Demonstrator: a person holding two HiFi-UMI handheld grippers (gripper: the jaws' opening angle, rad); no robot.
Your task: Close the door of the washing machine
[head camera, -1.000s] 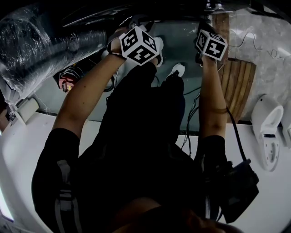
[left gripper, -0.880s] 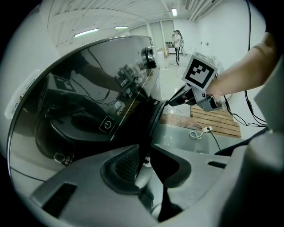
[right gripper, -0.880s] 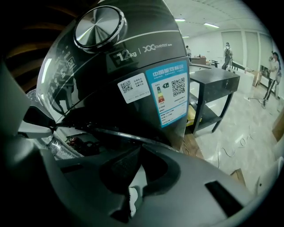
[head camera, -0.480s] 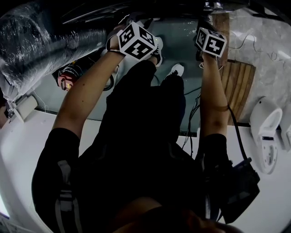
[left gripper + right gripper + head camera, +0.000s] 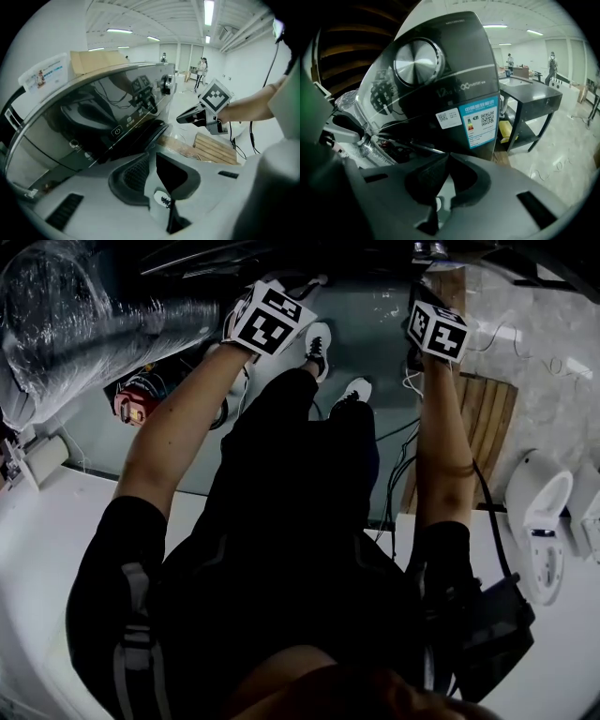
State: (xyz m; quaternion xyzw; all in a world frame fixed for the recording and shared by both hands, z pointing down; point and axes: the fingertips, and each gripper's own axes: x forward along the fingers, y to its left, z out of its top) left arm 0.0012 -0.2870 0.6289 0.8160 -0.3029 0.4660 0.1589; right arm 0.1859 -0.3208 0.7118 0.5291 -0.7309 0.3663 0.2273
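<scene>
I am holding both by the dark glossy glass washing-machine door [image 5: 89,112], seemingly closed. The left gripper's [image 5: 153,157] empty jaws have just been narrowing and the right gripper's [image 5: 449,154] are pressed together. Next I am pressing down to confirm it has latched.

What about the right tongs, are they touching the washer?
Cannot tell. In the left gripper view the right tongs end right beside the washer, with no plain gap or contact. The head view hides their tips.

Floor [image 5: 375,324], wooden pallet [image 5: 492,418], cables [image 5: 397,463] on it
</scene>
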